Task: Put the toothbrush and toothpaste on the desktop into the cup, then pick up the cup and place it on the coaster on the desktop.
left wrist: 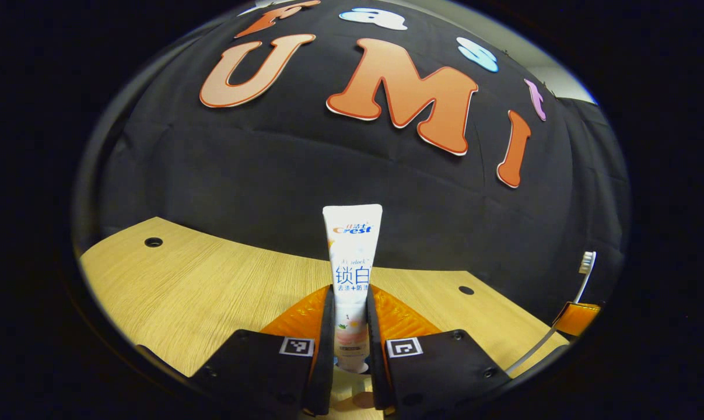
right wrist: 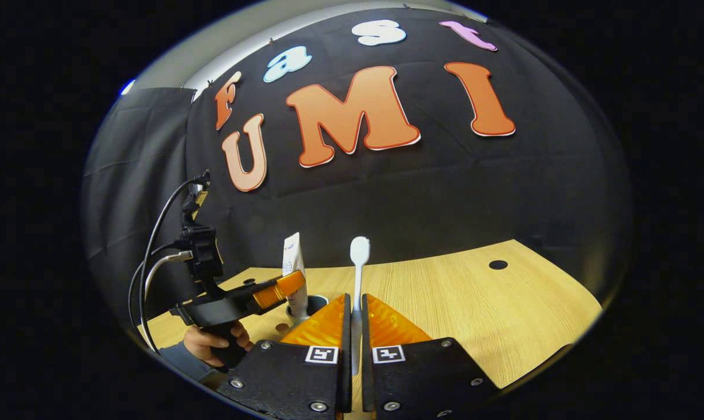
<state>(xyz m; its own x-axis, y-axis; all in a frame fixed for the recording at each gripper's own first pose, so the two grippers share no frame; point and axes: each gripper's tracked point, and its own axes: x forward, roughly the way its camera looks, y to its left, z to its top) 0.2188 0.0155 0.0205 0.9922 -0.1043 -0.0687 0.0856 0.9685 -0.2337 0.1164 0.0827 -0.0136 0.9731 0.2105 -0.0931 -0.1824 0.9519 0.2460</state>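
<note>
Toothpaste tube upright in my left gripper, cap down over the cup for dropping in; right gripper pinches toothbrush, head up.

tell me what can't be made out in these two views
- Cup: right gripper view, just part of a rim shows; the toothpaste and left gripper cover the rest.
- Toothpaste cap end: left gripper view, sunk between the left gripper's fingers.
- Toothbrush handle: right gripper view, hidden inside the right gripper.
- Toothbrush lower end: left gripper view, cut off at the edge.
- Coaster: cannot locate.
</note>
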